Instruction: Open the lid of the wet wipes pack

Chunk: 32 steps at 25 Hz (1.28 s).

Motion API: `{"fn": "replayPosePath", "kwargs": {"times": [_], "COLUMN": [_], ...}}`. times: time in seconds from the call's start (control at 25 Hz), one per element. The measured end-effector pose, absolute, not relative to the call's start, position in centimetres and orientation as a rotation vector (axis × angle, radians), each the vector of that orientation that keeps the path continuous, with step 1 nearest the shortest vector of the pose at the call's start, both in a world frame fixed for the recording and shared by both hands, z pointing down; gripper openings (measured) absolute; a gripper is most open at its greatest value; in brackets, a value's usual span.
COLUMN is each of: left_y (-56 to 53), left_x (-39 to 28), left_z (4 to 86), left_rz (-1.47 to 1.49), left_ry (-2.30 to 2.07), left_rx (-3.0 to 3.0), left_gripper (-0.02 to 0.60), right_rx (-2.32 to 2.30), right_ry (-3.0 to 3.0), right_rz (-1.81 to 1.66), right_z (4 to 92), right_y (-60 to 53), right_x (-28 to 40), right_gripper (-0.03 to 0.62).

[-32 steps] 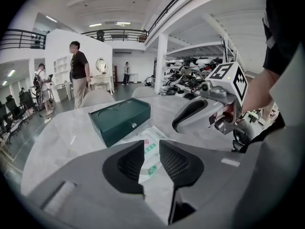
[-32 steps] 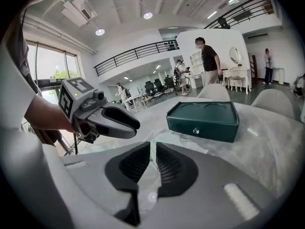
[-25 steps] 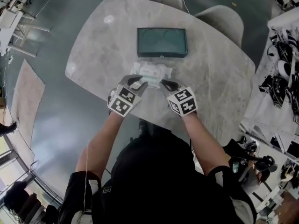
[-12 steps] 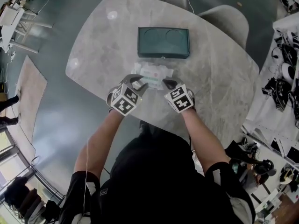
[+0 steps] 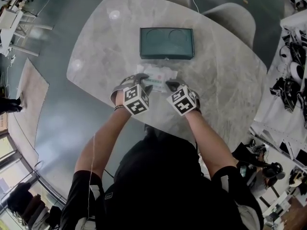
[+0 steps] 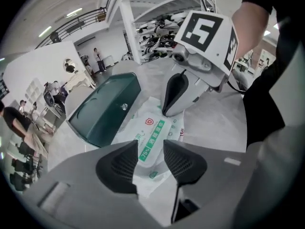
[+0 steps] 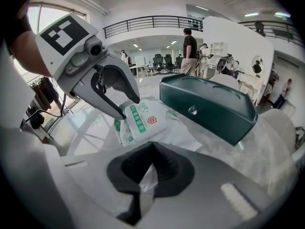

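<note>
left gripper view: my left claw (image 6: 150,148) is released, its jaws just opened wider, with the wet wipes pack (image 6: 159,120) on the table (image 5: 96,56) below the gap and the pads not touching it. the pack looks soft, light and slick. i'd take the green-labelled flap (image 6: 151,137), likely the lid, by its edge. my right claw (image 7: 151,151) is clenched on the pack's thin film end.

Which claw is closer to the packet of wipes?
Right. The right gripper is shut on the wet wipes pack at one edge; the left gripper, jaws apart and just opening, sits at its other end, not pressing.
</note>
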<state>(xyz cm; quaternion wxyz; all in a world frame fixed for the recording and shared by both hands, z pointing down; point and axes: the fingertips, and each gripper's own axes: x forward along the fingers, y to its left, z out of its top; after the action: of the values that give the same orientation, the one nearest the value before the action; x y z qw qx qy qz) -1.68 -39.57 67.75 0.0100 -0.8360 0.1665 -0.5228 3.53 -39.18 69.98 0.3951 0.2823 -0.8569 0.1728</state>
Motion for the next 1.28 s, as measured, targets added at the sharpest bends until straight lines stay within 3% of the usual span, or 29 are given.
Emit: {"fn": "replayPosePath", "kwargs": {"times": [0.88, 1.28], "left_y": [-39.3, -38.9], "left_x": [-0.5, 0.1], "left_z": [69.8, 68.0], "left_rz": [-1.758, -1.683], "left_ry": [0.194, 0.203], "left_rx": [-2.285, -2.399], "left_gripper": [0.167, 0.117], "right_rx": [0.759, 0.762], "right_ry": [-2.174, -2.181], "right_rz": [0.464, 0.466], "right_z": [70.2, 70.4], "right_y": [-39.3, -39.1], "right_x": [3.5, 3.8], "right_gripper": [0.003, 0.004]}}
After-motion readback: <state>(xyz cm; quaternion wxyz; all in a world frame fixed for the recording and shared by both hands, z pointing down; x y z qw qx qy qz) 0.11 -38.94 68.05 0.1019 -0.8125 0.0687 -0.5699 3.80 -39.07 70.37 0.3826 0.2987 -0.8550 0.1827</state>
